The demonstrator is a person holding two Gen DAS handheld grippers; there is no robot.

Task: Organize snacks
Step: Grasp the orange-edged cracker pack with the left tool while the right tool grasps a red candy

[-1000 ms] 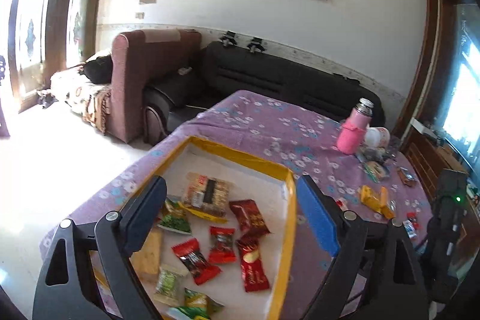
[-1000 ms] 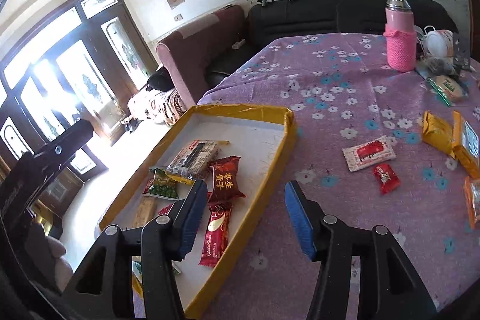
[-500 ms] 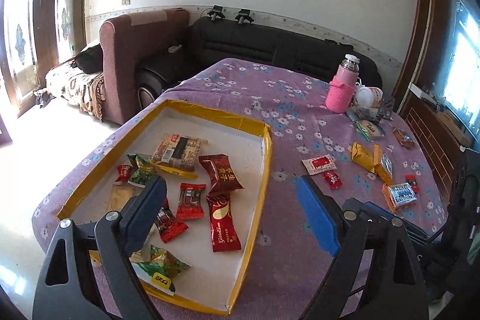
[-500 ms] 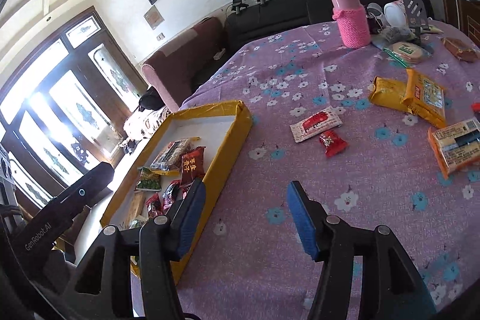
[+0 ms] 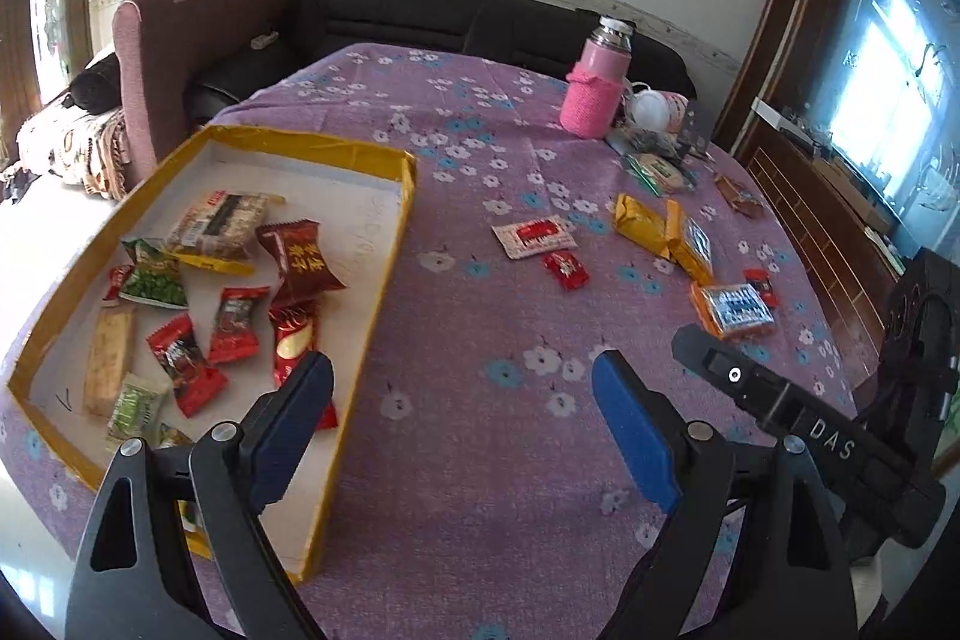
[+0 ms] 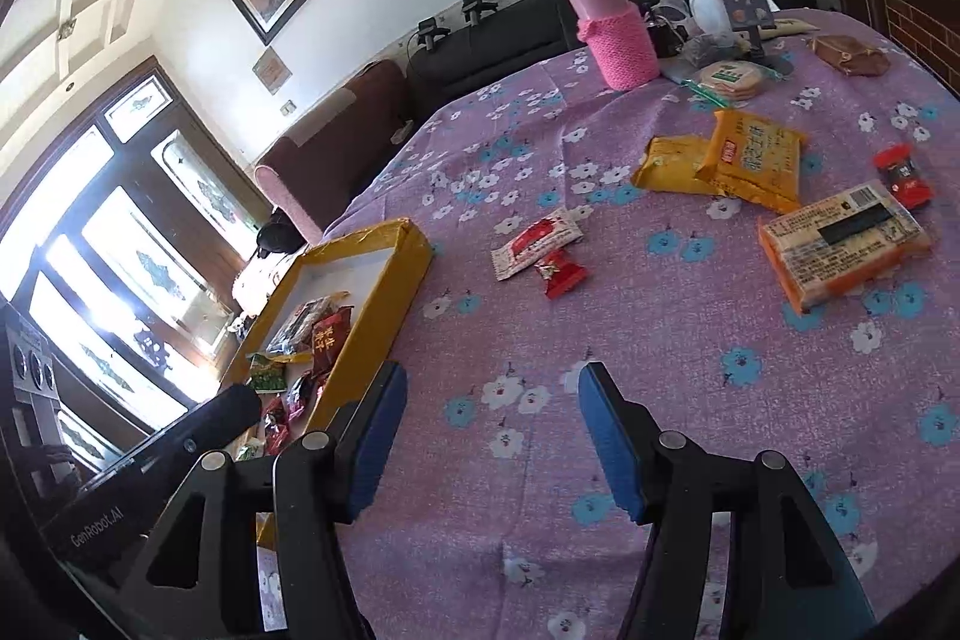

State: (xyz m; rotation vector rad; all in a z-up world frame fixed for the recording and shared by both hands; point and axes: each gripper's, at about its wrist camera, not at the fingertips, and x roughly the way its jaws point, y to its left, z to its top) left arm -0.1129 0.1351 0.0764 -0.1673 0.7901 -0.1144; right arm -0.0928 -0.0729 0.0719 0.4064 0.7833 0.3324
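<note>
A yellow-rimmed white tray (image 5: 384, 244) (image 6: 396, 274) on the purple flowered tablecloth holds several snack packets. Loose snacks lie to its right: a white-red sachet (image 5: 534, 237) (image 6: 537, 243), a small red candy (image 5: 566, 269) (image 6: 561, 273), two yellow packs (image 5: 639, 218) (image 6: 753, 157), an orange biscuit pack (image 5: 733, 309) (image 6: 840, 244) and a small red sweet (image 5: 761, 283) (image 6: 905, 172). My left gripper (image 5: 462, 418) is open and empty above the cloth beside the tray's right rim. My right gripper (image 6: 489, 430) is open and empty above bare cloth, near the sachet.
A pink flask (image 5: 595, 91) (image 6: 612, 34), a cracker pack (image 6: 732, 79), a brown wrapper (image 6: 849, 55) and clutter stand at the table's far side. Sofas (image 5: 420, 22) lie beyond. A wooden cabinet (image 5: 810, 220) is on the right.
Both grippers have swung right, away from over the tray toward the loose snacks. Both stay open and empty.
</note>
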